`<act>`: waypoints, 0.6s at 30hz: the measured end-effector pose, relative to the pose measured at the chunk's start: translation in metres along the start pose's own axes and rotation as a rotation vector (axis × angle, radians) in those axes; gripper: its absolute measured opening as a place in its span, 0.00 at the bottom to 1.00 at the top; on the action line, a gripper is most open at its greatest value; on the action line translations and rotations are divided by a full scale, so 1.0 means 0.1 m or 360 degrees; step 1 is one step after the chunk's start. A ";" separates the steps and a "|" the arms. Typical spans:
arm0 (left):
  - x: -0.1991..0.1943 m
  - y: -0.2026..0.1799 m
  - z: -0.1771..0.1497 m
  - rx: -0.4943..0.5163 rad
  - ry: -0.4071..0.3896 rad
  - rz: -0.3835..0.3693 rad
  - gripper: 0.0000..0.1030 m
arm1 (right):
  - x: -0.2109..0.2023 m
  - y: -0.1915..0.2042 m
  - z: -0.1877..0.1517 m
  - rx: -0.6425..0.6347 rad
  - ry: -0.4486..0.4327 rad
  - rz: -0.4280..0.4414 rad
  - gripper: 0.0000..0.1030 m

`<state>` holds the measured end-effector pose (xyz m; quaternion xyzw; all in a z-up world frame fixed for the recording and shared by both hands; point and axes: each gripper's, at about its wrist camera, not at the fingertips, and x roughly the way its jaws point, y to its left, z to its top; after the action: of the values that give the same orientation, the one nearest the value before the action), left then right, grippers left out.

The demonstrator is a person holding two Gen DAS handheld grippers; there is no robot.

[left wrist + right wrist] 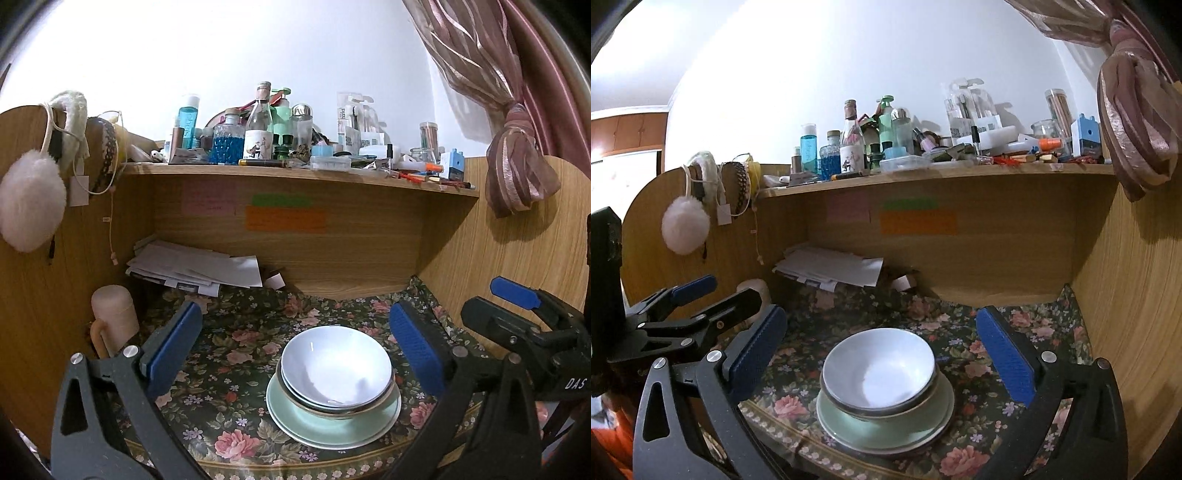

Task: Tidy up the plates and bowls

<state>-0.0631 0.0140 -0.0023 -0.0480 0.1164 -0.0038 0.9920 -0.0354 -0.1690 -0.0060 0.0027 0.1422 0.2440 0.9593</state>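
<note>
Both of your grippers are wide open and hold nothing. The left gripper (pixel 295 350) has its blue pads far apart, one on each side of the stack, and neither pad touches it. The right gripper (pixel 882 354) stands the same way, with the stack between its pads but free of them.

The stack sits on the floral tablecloth (pixel 229 332), near the front edge of the desk. At the bottom lie the pale green plates (pixel 295 424), at least two of them. On the plates rest the white bowls (pixel 332 365), one inside another, with a dark rim on the lower one.

Behind the stack, a pile of papers (pixel 199 266) lies under the wooden shelf (pixel 295 173), which is crowded with bottles and small things. In the left view, your right gripper shows at the right edge.
</note>
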 end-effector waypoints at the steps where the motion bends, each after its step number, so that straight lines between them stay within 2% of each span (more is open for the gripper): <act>1: 0.00 0.00 0.00 -0.0001 0.0002 -0.0002 1.00 | 0.00 0.00 0.00 0.0002 0.0003 0.0001 1.00; 18: 0.10 -0.01 -0.04 -0.0023 0.0044 -0.0012 1.00 | 0.07 -0.03 -0.02 0.0025 0.0027 0.0020 1.00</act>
<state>-0.0546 0.0120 -0.0084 -0.0557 0.1299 -0.0074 0.9899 -0.0285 -0.1679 -0.0098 0.0091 0.1523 0.2487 0.9565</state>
